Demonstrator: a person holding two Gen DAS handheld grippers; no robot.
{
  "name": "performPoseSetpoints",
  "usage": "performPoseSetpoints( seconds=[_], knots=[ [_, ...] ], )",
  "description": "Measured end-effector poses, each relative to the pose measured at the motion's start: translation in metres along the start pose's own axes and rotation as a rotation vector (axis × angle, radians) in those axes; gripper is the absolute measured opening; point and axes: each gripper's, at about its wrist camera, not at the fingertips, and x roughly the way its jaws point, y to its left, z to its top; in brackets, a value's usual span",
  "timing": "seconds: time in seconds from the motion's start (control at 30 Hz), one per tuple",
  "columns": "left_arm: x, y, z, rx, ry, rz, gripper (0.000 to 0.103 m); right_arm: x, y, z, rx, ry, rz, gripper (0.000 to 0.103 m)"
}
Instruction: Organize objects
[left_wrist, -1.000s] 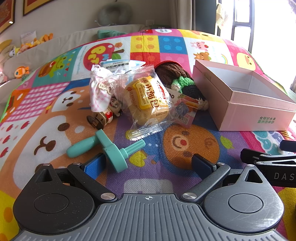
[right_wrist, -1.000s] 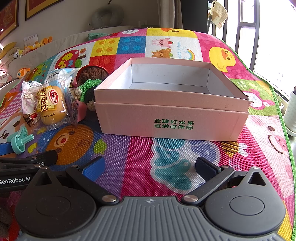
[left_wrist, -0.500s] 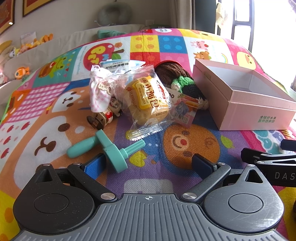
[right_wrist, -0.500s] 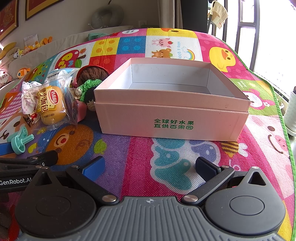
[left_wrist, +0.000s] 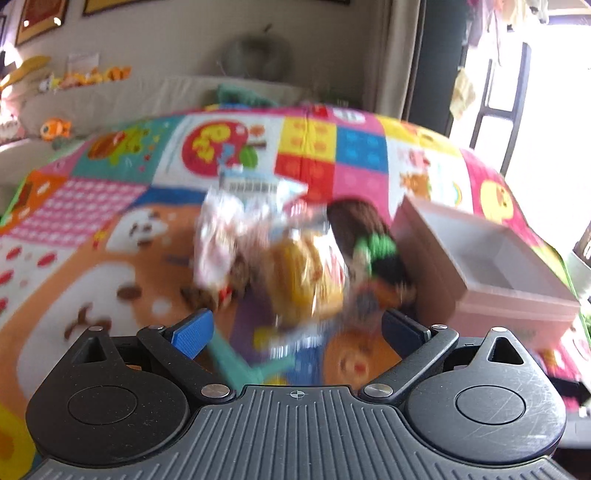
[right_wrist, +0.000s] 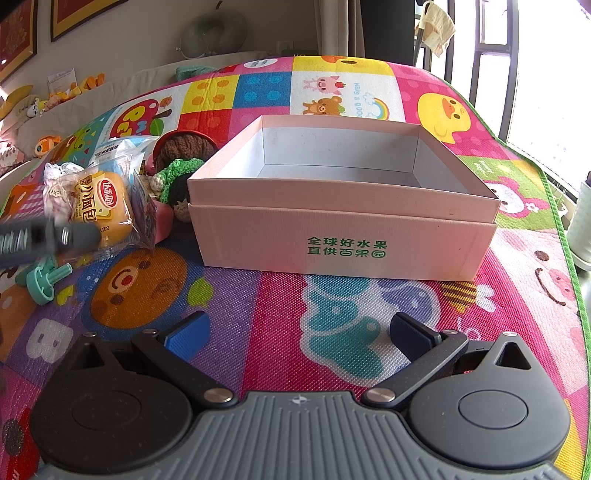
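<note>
**Left wrist view blurred over the item pile; right wrist view sharp on the box**

Left wrist first. Left gripper (left_wrist: 297, 330) has its jaws spread wide with nothing between them; blue pad (left_wrist: 194, 332) on one side, dark pad on the other. Directly under and between the fingers: teal plastic toy (left_wrist: 240, 363) lying on the play mat (left_wrist: 74, 258). Just ahead of the fingertips is the bagged bread bun (left_wrist: 310, 280), yellow, in clear wrap. Left of it a white crinkled packet (left_wrist: 218, 236). Ahead-right of the bun, the brown and green crochet toy (left_wrist: 369, 240). Behind the pile, a blue-white flat packet (left_wrist: 251, 184). Pink box (left_wrist: 517, 299) sits to the right, beside the crochet toy. Whole frame is smeared, so I can't tell contacts between the pile items from here.

Right wrist. Right gripper (right_wrist: 297, 338) is also wide apart and holding nothing, above bare mat. Straight ahead, well clear of the fingertips: the pink box (right_wrist: 343, 236), open top, nothing visible inside, green printed characters on the near wall. To the left of the box, the bun bag (right_wrist: 103, 206), crochet toy (right_wrist: 181, 162) behind it, right against the box's left wall. Teal toy (right_wrist: 42, 280) is far left and nearer. Left gripper's body (right_wrist: 44, 238) shows blurred at the left edge, over the near edge of the bun bag. A sofa with plush toys (right_wrist: 55, 96) runs along the far left.
</note>
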Motion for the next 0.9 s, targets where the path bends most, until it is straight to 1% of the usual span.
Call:
performPoseSetpoints(
  seconds=[0.07, 0.17, 0.27, 0.3, 0.37, 0.4, 0.57, 0.6, 0.63, 0.7, 0.77, 0.83, 0.9],
  knots=[
    [0.008, -0.004, 0.006, 0.020, -0.031, 0.004, 0.100, 0.000, 0.000, 0.000, 0.000, 0.000, 0.000, 0.103],
    [0.024, -0.011, 0.013, 0.037, 0.006, 0.028, 0.100, 0.000, 0.000, 0.000, 0.000, 0.000, 0.000, 0.103],
    [0.035, -0.013, 0.015, 0.034, 0.024, 0.054, 0.100, 0.000, 0.000, 0.000, 0.000, 0.000, 0.000, 0.103],
    [0.040, -0.013, 0.016, 0.029, 0.036, 0.055, 0.098, 0.000, 0.000, 0.000, 0.000, 0.000, 0.000, 0.103],
    [0.046, -0.013, 0.015, 0.020, 0.058, 0.056, 0.091, 0.000, 0.000, 0.000, 0.000, 0.000, 0.000, 0.103],
    [0.048, -0.014, 0.014, 0.018, 0.065, 0.059, 0.081, 0.000, 0.000, 0.000, 0.000, 0.000, 0.000, 0.103],
    [0.054, -0.012, 0.015, 0.012, 0.062, 0.057, 0.076, 0.001, 0.000, 0.000, 0.000, 0.000, 0.000, 0.103],
    [0.053, -0.009, 0.016, 0.012, 0.066, 0.049, 0.070, 0.001, 0.000, 0.000, 0.000, 0.000, 0.001, 0.103],
    [0.051, -0.007, 0.017, 0.006, 0.069, 0.033, 0.064, 0.001, 0.000, 0.000, 0.000, 0.000, 0.001, 0.103],
    [0.038, 0.004, 0.022, -0.027, 0.062, -0.031, 0.063, 0.001, 0.000, -0.001, 0.001, 0.000, 0.002, 0.103],
    [0.015, 0.014, 0.029, -0.033, 0.033, -0.084, 0.062, -0.001, -0.001, 0.000, 0.001, 0.001, 0.009, 0.103],
    [-0.013, 0.025, 0.035, -0.023, 0.004, -0.122, 0.062, -0.002, -0.002, 0.001, -0.017, 0.007, 0.025, 0.103],
    [-0.041, 0.039, 0.039, -0.010, -0.006, -0.145, 0.061, -0.002, -0.004, 0.001, -0.032, 0.015, 0.047, 0.103]
  ],
)
